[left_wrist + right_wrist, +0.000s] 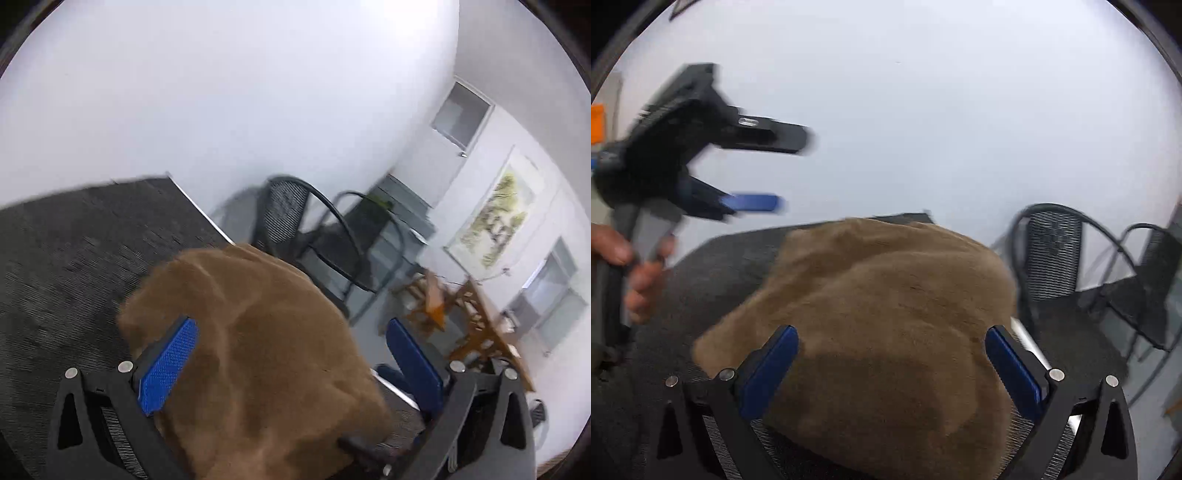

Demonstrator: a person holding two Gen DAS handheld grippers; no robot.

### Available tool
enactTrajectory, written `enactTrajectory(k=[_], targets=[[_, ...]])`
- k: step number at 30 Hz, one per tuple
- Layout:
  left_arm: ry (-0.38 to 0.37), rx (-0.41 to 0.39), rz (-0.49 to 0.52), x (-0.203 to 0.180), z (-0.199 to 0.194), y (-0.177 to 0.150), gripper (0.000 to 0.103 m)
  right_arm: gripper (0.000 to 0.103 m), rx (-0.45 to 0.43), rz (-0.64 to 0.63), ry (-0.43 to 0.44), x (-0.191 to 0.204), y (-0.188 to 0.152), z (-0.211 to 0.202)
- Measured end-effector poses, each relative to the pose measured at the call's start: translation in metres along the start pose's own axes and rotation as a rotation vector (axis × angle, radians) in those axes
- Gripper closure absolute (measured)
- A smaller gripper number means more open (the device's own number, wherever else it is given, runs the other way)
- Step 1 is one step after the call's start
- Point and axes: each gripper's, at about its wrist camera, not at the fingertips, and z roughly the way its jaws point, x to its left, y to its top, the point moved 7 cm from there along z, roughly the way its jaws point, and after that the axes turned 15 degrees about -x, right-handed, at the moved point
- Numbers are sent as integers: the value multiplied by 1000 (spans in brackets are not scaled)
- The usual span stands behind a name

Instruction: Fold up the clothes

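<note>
Brown cloth fills the gap between the left gripper fingers, which stand wide apart, gripping nothing. Rightward, the right gripper also gapes, the bundled cloth just ahead on the dark table, probably nearer it.

Left gripper is just a motion-blurred smear, and the brown garment runs off the bottom edge, hiding the tabletop under it.
</note>
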Motion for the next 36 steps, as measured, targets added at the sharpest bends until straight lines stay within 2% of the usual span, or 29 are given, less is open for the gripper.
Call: enactTrajectory(k=[2,5,6,8,10,14,20,23,26,31,34,36], targets=[[-11,44,-31,8,19,-9,0,0,15,3,44,7,-1,5],[51,122,-72,35,47,-26,0,0,49,-19,61,15,-7,7],[68,136,-92,46,52,-30,0,0,56,-24,14,12,-10,11],[94,159,-119,64,61,-38,0,0,104,-44,1,10,-18,17],[106,168,-83,65,63,-40,0,0,143,-57,-4,9,-25,21],[169,178,82,59,71,-50,0,0,195,-88,-41,13,-32,29],[149,161,81,64,67,-51,0,0,196,-104,-52,16,-33,26],[164,159,116,58,57,-48,0,0,174,-124,-65,18,-31,24],[215,135,182,44,33,-48,0,0,120,-108,-80,21,-23,10],[396,87,345,31,-12,-59,0,0,63,-68,-108,22,-13,-18],[481,78,355,34,-35,-72,0,0,72,-73,-143,21,-16,-30],[511,79,316,39,-50,-83,0,0,73,-70,-156,22,-18,-32]])
